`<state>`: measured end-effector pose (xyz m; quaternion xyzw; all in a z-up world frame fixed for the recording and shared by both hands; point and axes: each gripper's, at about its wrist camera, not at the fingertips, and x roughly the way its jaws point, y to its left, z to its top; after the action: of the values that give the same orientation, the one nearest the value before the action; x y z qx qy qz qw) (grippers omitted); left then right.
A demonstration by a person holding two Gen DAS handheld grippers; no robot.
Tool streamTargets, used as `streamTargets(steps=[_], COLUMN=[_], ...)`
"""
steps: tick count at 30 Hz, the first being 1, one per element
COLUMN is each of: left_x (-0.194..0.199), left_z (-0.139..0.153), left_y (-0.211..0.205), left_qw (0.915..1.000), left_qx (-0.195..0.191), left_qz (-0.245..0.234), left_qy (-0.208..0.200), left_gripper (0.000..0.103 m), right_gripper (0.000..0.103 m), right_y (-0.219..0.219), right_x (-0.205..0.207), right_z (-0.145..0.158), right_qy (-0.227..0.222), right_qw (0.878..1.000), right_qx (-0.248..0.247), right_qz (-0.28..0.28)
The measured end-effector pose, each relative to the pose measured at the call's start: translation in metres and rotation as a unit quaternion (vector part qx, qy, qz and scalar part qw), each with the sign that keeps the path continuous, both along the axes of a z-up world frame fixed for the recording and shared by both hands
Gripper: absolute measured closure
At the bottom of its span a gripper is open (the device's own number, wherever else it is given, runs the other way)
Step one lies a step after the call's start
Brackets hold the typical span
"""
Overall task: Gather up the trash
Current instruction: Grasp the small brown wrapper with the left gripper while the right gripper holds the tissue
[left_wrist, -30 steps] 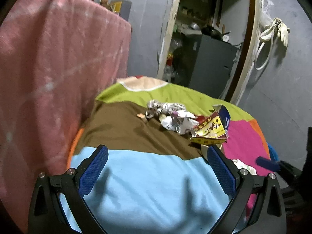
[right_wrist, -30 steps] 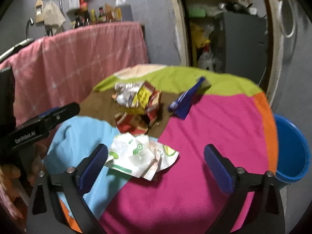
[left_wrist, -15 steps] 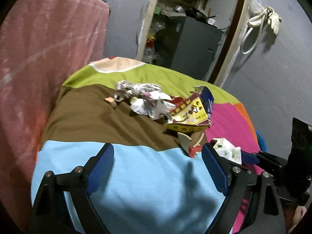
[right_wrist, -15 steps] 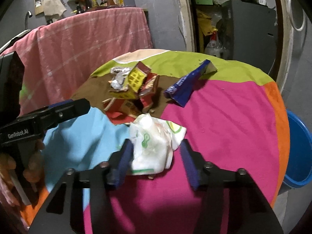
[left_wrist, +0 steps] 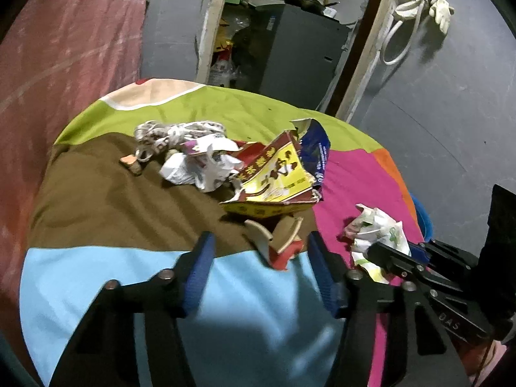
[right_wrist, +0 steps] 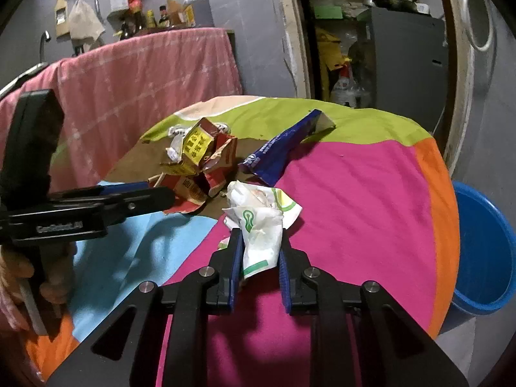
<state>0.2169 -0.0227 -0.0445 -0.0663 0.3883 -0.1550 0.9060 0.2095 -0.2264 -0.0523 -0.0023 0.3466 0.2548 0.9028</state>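
Note:
Trash lies on a round table under a many-coloured cloth. My right gripper is closing, and its pads press on a crumpled white and green wrapper, also seen in the left wrist view. My left gripper is closing too. A torn red and tan carton scrap lies between its tips, and the pads stand apart from it. Behind the scrap sit a yellow and red carton, a blue foil bag, crumpled white paper and a patterned wrapper.
A blue bucket stands on the floor off the table's right edge. A pink cloth hangs over a counter at the left. A doorway with a grey cabinet is behind. A hand holds the left gripper.
Both grippers' jaws have narrowed. The right one closed onto the white and green wrapper. The left one moved forward and turned right, bringing the carton scrap between its tips.

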Motion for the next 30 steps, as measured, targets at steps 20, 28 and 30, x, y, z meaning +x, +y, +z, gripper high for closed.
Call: streamTargets(steps=[20,28,30], left_x=[-0.034,-0.062,-0.066], left_z=[0.005,0.009,0.009], left_y=[-0.004,-0.005,-0.007], left_qw=[0.9992,0.9984,0.9982], left_qx=[-0.009,-0.028,-0.033], left_qz=[0.035,0.03,0.025], left_qy=[0.015,0.038,0.044], left_gripper=[0.099,0.099,0.099], right_gripper=[0.091,0.091,0.091], right_y=[-0.017,-0.027,-0.029], right_x=[-0.037,-0.055,-0.059], right_z=[0.008,0.013,0.013], right_qy=[-0.024,-0.024,-0.022], right_qw=[0.999,0.999,0.999], right_qx=[0.018,0.032,0.035], right_qz=[-0.011,-0.015,-0.018])
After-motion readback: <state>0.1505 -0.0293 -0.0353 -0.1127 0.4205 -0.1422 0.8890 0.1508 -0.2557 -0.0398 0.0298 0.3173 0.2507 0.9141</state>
